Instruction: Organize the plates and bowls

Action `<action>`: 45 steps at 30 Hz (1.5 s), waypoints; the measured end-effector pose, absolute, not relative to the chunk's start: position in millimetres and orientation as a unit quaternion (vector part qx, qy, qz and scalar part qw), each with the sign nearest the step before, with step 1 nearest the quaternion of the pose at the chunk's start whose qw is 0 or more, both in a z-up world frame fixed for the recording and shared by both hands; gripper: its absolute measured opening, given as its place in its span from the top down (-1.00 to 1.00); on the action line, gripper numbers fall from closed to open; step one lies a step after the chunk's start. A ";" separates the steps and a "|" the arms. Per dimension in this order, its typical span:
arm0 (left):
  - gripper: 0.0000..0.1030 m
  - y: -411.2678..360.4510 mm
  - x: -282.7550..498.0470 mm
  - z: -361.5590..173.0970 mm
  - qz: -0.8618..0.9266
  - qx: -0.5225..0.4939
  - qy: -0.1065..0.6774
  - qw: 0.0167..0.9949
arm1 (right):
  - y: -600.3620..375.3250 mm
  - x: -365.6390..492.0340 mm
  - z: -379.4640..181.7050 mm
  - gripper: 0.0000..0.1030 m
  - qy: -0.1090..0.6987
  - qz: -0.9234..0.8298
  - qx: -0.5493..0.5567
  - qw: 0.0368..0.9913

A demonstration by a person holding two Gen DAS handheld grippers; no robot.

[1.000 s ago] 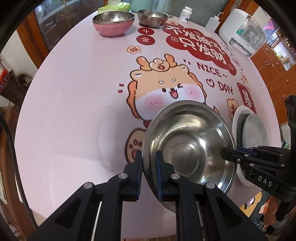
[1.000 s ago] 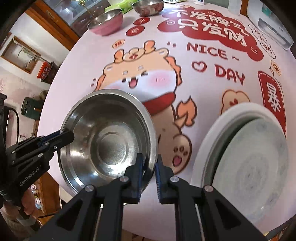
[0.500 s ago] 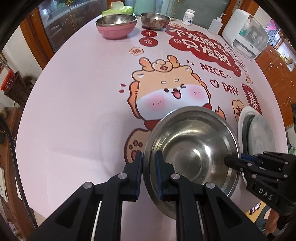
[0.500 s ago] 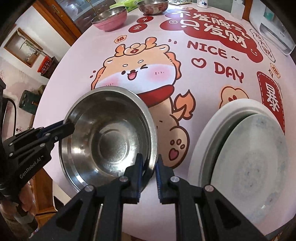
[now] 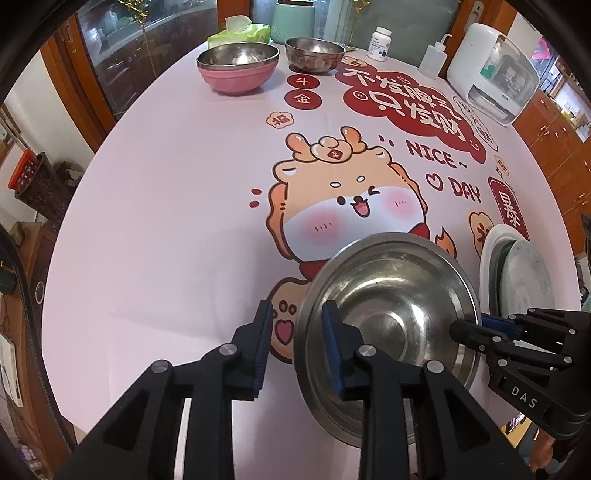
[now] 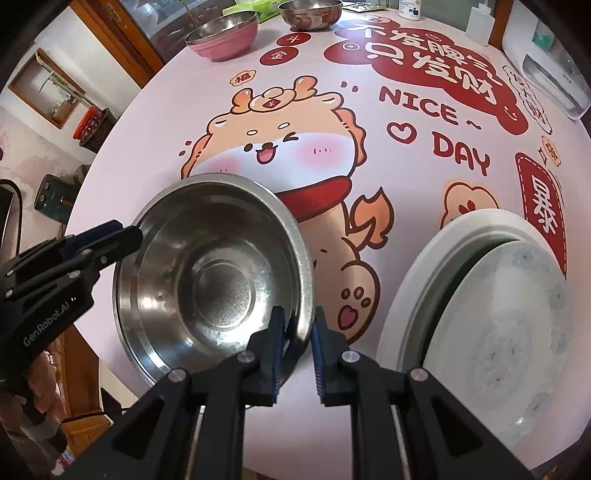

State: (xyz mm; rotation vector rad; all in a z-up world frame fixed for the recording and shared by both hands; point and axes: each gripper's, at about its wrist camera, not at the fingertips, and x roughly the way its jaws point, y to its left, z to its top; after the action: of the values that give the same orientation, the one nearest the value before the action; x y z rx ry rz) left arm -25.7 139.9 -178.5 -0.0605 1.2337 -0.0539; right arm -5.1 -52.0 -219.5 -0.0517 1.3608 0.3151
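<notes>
A large steel bowl [image 5: 391, 321] sits at the near edge of the round table; it also shows in the right wrist view [image 6: 214, 273]. My left gripper [image 5: 297, 343] straddles its left rim with the jaws parted and not pinching. My right gripper [image 6: 298, 347] straddles the opposite rim, jaws also slightly apart. A white plate [image 6: 413, 280] with a pale patterned plate [image 6: 509, 325] on it lies to the right. A pink bowl with a steel bowl inside [image 5: 238, 68] and a small steel bowl [image 5: 314, 53] stand at the far side.
A white appliance [image 5: 495, 70], a squeeze bottle [image 5: 432, 61], a pill bottle [image 5: 380, 44] and a tissue box [image 5: 240, 33] line the far edge. The cartoon tablecloth [image 5: 177, 206] covers the table. Wooden cabinets stand around it.
Both grippers have opened off the steel bowl's rim. The views have pulled back and up a little, and the bowl stays at the near table edge.
</notes>
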 end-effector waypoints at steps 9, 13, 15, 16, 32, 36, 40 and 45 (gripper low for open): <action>0.36 147.8 -24.9 -168.9 -0.014 -0.031 0.573 0.819 | -59.2 -4.3 -204.3 0.38 0.616 0.144 -0.006 0.775; 0.24 147.4 -25.4 -160.0 -0.014 -0.029 0.568 0.823 | -58.0 -3.9 -196.2 0.38 0.609 0.148 -0.002 0.780; 0.15 147.0 -25.6 -153.6 -0.012 -0.024 0.562 0.827 | -57.1 -3.9 -192.5 0.38 0.605 0.152 -0.001 0.782; 0.14 146.7 -26.2 -150.3 -0.011 -0.022 0.558 0.829 | -56.8 -4.3 -190.9 0.38 0.603 0.154 -0.001 0.783; -0.21 146.5 -33.9 -100.5 -0.008 0.013 0.517 0.856 | -50.1 6.3 -169.1 0.38 0.597 0.181 0.038 0.781; -0.27 150.7 -31.8 -84.3 -0.013 0.022 0.506 0.862 | -48.3 14.0 -154.0 0.38 0.590 0.189 0.050 0.783; -0.37 156.1 -23.8 -65.1 -0.016 0.048 0.490 0.870 | -44.3 24.6 -132.2 0.38 0.575 0.199 0.047 0.792; -0.66 168.1 -6.5 -38.7 -0.019 0.074 0.470 0.879 | -35.9 42.4 -92.1 0.38 0.540 0.206 0.031 0.815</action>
State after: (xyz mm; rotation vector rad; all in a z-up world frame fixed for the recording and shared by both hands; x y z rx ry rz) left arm -6.5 168.1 -38.7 0.1541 0.9806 -0.0396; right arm 42.4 -35.9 -92.1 0.0671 1.1528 0.4398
